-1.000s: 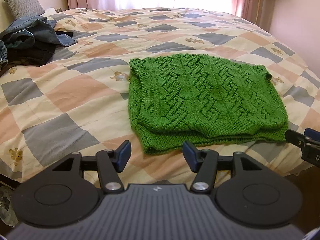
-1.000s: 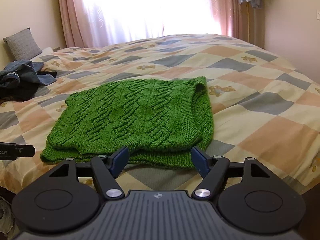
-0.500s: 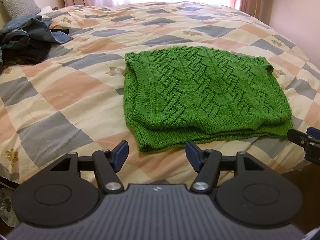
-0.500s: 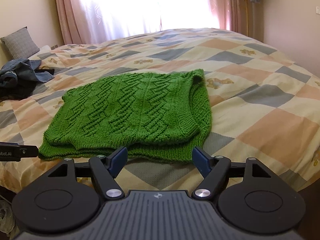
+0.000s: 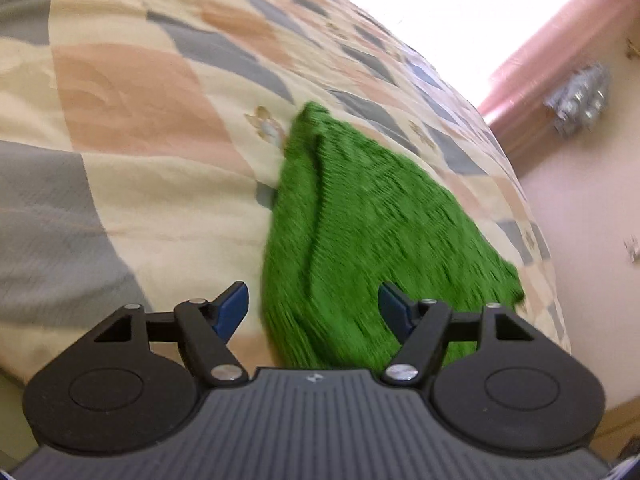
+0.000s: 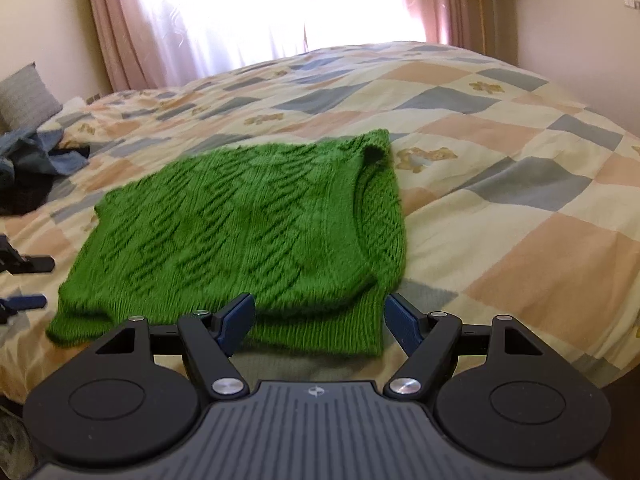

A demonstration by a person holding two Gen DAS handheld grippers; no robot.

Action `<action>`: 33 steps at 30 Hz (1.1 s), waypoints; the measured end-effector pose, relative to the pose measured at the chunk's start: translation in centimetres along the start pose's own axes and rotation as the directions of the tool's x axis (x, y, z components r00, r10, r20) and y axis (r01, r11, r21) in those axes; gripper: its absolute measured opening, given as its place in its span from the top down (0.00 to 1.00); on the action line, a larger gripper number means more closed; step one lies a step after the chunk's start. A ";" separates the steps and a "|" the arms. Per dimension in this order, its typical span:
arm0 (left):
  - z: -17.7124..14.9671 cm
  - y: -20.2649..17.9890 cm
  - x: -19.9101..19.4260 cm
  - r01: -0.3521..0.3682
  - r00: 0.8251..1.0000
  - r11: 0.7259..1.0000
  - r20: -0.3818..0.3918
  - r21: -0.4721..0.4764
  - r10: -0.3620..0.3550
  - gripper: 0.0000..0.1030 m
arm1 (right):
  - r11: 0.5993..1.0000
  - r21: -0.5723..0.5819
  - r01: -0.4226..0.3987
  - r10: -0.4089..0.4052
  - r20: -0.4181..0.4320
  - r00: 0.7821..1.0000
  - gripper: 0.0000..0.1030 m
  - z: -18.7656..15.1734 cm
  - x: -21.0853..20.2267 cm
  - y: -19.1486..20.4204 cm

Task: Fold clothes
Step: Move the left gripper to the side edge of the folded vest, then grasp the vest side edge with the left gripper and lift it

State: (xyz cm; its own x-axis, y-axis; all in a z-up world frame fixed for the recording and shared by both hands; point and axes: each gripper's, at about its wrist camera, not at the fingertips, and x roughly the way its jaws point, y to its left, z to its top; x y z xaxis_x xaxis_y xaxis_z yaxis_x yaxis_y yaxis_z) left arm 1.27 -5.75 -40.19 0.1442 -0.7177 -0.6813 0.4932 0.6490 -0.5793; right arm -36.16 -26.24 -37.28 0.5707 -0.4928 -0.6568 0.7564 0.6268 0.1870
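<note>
Half the green sweater blurs in the tilted left view.

A chunky green knit sweater, its yarn rough and raised in a zigzag pattern, lies on a bedspread of smooth woven cloth in matt peach, grey and cream patches. Nearest the sweater's hem, the right tool shows matt black plastic arms, blue plastic fingertips, 2 shiny metal screws and a ribbed grey plastic body. Behind the sweater hang sheer pink fabric curtains; left of it, crumpled denim.
</note>
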 end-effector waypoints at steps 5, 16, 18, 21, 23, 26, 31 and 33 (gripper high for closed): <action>1.2 2.8 3.5 0.126 0.991 0.984 -0.025 -0.125 -0.130 0.28 | 1.000 0.021 -0.016 0.016 0.004 1.000 0.29 1.4 1.3 -0.6; 1.5 2.5 5.7 0.236 0.969 0.963 -0.047 -0.131 -0.243 0.68 | 0.990 0.125 -0.068 0.067 0.009 0.998 0.29 2.9 4.2 -2.1; 1.2 3.2 5.8 0.246 0.966 0.955 -0.038 -0.164 -0.256 0.66 | 0.989 0.129 -0.071 0.069 0.020 0.997 0.29 3.0 4.2 -2.3; 0.8 4.2 6.5 0.275 0.957 0.926 -0.021 -0.257 -0.290 0.58 | 0.988 0.136 -0.074 0.071 0.027 0.997 0.29 3.0 4.2 -2.6; 0.8 3.8 6.6 0.265 0.960 0.926 -0.015 -0.270 -0.279 0.65 | 0.987 0.144 -0.076 0.075 0.014 0.997 0.29 2.7 4.5 -2.8; 1.4 1.1 5.8 0.167 0.985 0.975 -0.022 -0.147 -0.172 0.83 | 0.984 0.161 -0.076 0.078 -0.006 0.997 0.29 2.1 5.1 -3.2; 1.6 -9.6 3.2 0.005 0.999 0.949 0.042 0.315 -0.020 0.84 | 0.976 0.194 -0.095 0.094 0.013 0.995 0.29 1.6 4.5 -3.9; 0.8 -14.7 2.6 -0.017 0.997 0.872 0.073 0.489 -0.021 0.84 | 0.975 0.207 -0.087 0.084 0.024 0.996 0.29 1.5 4.1 -4.5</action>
State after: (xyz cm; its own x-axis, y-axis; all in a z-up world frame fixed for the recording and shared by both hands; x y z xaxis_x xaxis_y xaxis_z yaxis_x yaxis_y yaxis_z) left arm -4.93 -17.33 -33.15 0.1962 -0.7480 -0.6340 0.8470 0.4551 -0.2748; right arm -36.71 -32.00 -39.70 0.6395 -0.4529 -0.6213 0.7536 0.5290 0.3901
